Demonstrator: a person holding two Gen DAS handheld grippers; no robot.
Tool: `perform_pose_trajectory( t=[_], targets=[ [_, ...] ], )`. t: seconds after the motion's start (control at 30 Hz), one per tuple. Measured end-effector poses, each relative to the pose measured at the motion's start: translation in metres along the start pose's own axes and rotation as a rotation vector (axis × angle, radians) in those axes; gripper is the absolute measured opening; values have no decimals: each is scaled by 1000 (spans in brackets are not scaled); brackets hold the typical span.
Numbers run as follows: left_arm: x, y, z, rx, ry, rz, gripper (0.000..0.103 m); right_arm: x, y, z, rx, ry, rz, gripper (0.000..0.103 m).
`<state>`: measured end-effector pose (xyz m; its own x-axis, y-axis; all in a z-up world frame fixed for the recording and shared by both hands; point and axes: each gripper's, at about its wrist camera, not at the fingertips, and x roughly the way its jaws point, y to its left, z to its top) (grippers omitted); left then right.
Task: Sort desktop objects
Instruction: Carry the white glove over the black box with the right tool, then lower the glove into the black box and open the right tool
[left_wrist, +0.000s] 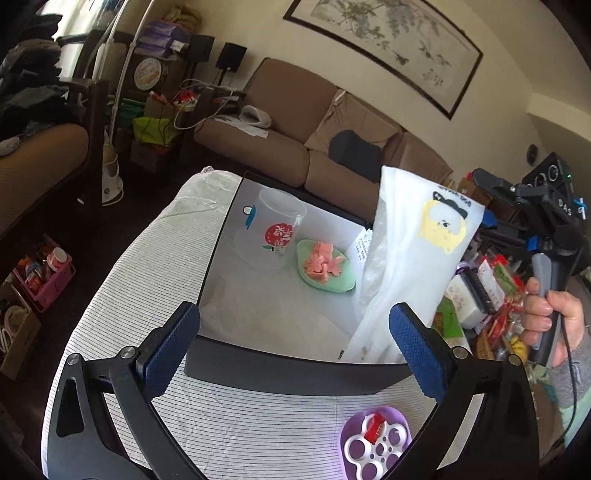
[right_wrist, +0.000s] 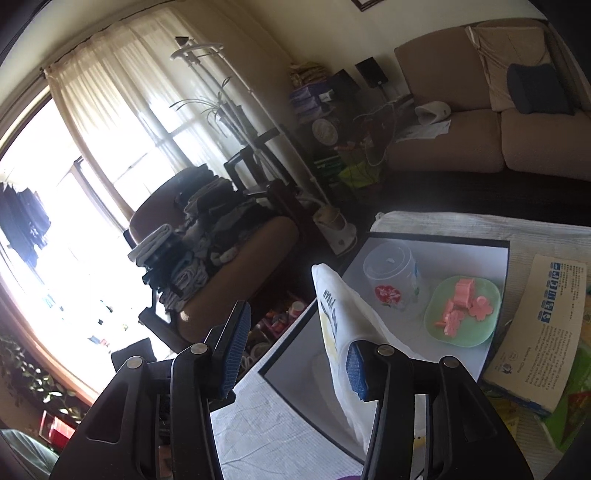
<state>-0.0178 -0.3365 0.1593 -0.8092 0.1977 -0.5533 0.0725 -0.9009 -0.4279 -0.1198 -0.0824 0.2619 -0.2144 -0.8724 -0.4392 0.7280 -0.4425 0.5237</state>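
Left tool (left_wrist: 293, 345), jaws wide and empty, beside limp white plastic bag with yellow cartoon print (left_wrist: 413, 254): light, slippery, best pinched at its upper edge.

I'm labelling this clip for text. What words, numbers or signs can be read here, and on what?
"Made in China": white printed card at the mat's right edge; its other lines are too small to read.
"043": black right gripper's body, partly cut off.
White plastic bag with yellow cartoon: lettering blurred.
Clear lidded container with red sticker: design only, unreadable.
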Motion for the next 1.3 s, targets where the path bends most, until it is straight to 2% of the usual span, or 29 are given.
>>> perform_pose_trajectory(
  t=[0.17, 0.23, 0.37, 0.47, 0.53, 0.63, 0.7, 0.73, 0.87, 0.97, 1.07, 1.17, 1.23, 1.3],
  targets=[
    [2, 0, -2, 10, 8, 27, 103, 5, 9, -2, -44, -44, -242, 50],
    [1, 2, -2, 7, 9, 32, 103, 23, 15, -12, -43, -33, -258, 52],
    [-10, 15, 0, -15, -15, 59, 103, 88, 33, -38, -31, 53, -272, 52],
    [-26, 37, 4, -64, -55, 87, 103, 141, 43, -62, 3, 123, -284, 53],
    [-34, 53, 6, -107, -71, 98, 103, 174, 48, -79, 31, 173, -295, 58],
    [-40, 78, 6, -188, -78, 86, 103, 203, 49, -93, 81, 216, -277, 61],
    [-42, 87, 7, -207, -76, 91, 103, 214, 48, -93, 112, 263, -261, 65],
    [-42, 89, 8, -210, -75, 86, 103, 216, 47, -93, 120, 295, -255, 68],
    [-39, 89, 11, -201, -66, 73, 103, 196, 45, -90, 133, 380, -237, 69],
    [-38, 87, 11, -194, -64, 62, 103, 157, 43, -87, 150, 371, -177, 72],
    [-37, 83, 11, -192, -63, 53, 103, 118, 38, -70, 88, 282, -228, 79],
    [-36, 80, 9, -192, -63, 51, 103, 100, 18, -53, 75, 219, -306, 80],
    [-35, 79, 8, -189, -59, 52, 103, 102, 4, -48, 56, 229, -359, 80],
    [-34, 77, 8, -188, -59, 50, 103, 121, -14, -50, 36, 313, -402, 76]
  ],
)
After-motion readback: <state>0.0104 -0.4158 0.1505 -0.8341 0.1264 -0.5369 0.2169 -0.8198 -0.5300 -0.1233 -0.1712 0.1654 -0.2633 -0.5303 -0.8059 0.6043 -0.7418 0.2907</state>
